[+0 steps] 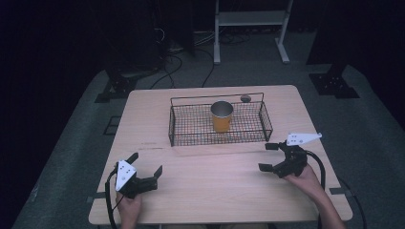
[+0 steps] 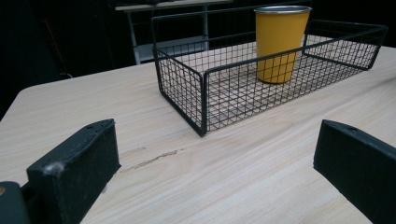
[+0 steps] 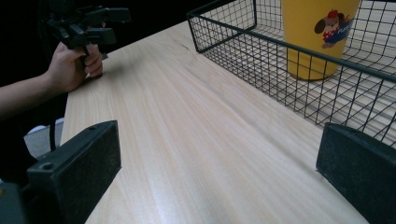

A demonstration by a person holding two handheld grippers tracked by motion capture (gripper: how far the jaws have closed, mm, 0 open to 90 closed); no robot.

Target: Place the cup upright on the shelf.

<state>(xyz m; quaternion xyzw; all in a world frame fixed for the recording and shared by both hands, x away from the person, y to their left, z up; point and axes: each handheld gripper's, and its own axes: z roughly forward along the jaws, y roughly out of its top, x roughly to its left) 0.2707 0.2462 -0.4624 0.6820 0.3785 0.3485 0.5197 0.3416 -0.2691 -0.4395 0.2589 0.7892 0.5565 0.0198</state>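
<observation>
Resting on the tabletop (image 1: pixel 210 181), both tongs gape with nothing between their jaws.
Left tongs (image 1: pixel 145 164) and right tongs (image 1: pixel 267 156) sit well short of the wire basket (image 1: pixel 191 138), where a yellow cup (image 1: pixel 222 116) stands upright mid-basket.

One wooden table (image 1: pixel 215 186) carries one black wire basket (image 1: pixel 191 126), and in it stands one yellow cup (image 1: pixel 222 116) with a single cartoon dog printed on its side. There are two grippers, the left gripper (image 1: pixel 145 163) and the right gripper (image 1: pixel 268 156), each in one hand with jaws spread. One small dark round thing (image 1: pixel 245 98), too dim to identify, lies just behind the basket.
</observation>
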